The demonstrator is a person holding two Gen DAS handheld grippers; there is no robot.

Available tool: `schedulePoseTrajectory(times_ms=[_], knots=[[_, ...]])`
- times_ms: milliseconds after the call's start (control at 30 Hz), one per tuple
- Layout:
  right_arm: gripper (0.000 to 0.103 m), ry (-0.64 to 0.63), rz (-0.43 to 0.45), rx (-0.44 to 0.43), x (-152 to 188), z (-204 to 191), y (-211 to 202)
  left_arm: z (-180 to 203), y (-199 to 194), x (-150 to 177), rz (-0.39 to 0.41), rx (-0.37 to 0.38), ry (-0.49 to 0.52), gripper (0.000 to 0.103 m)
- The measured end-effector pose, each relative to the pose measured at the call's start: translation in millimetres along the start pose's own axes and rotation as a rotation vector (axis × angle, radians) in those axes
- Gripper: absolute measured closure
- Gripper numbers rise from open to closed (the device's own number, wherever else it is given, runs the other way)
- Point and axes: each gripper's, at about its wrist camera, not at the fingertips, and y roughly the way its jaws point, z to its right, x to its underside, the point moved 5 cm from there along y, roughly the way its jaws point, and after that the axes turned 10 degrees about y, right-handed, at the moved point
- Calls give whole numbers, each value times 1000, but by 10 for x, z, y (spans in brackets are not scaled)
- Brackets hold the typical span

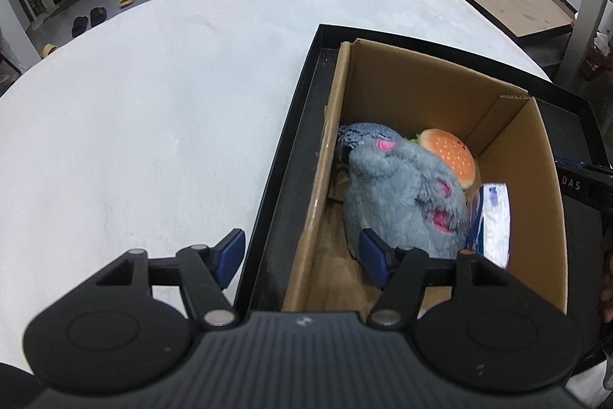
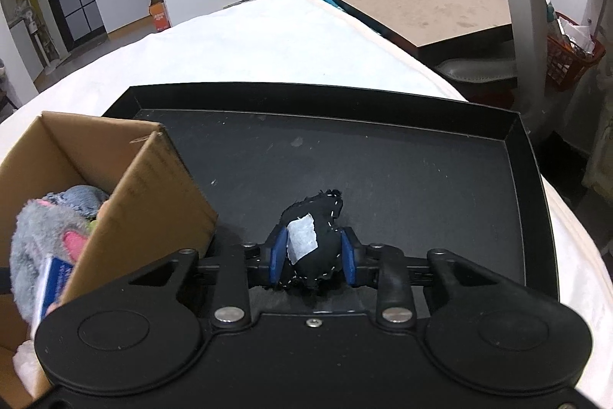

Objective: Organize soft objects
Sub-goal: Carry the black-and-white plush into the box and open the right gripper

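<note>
A cardboard box (image 1: 536,156) stands in a black tray (image 1: 291,140) on the white table. Inside lie a grey plush toy with pink paws (image 1: 402,194), a plush burger (image 1: 448,152) and a blue-and-white packet (image 1: 494,221). My left gripper (image 1: 302,261) is open and empty, straddling the box's left wall. My right gripper (image 2: 313,252) is shut on a small black stitched soft toy with a white patch (image 2: 312,236), just above the tray floor (image 2: 402,171), right of the box (image 2: 153,186). The grey plush (image 2: 42,236) shows there too.
The white cloth-covered table (image 1: 145,117) spreads left of the tray. A brown board with a black frame (image 2: 421,10) lies beyond the table's far right edge. A chair (image 2: 521,6) and a red basket (image 2: 571,56) stand at the right.
</note>
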Motion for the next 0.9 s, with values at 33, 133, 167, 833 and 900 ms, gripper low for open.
schedulePoseTrajectory(times_ms=[33,133,167,833,900], knots=[[74,7,-2,0,3,-5,-25,-6,-8,14,0,4,1,39],[74,19,-14,0,24,-3,-106,-24,-29,51,-1,14,7,39],[74,23,-18,1,34,0,-126,-30,-32,53,-1,17,6,39],[73,21,-66,66,110,-228,-767,-84,-138,197,-5,149,30,39],[73,29,-71,77,102,-255,-839,-73,-145,212,-6,159,56,39]])
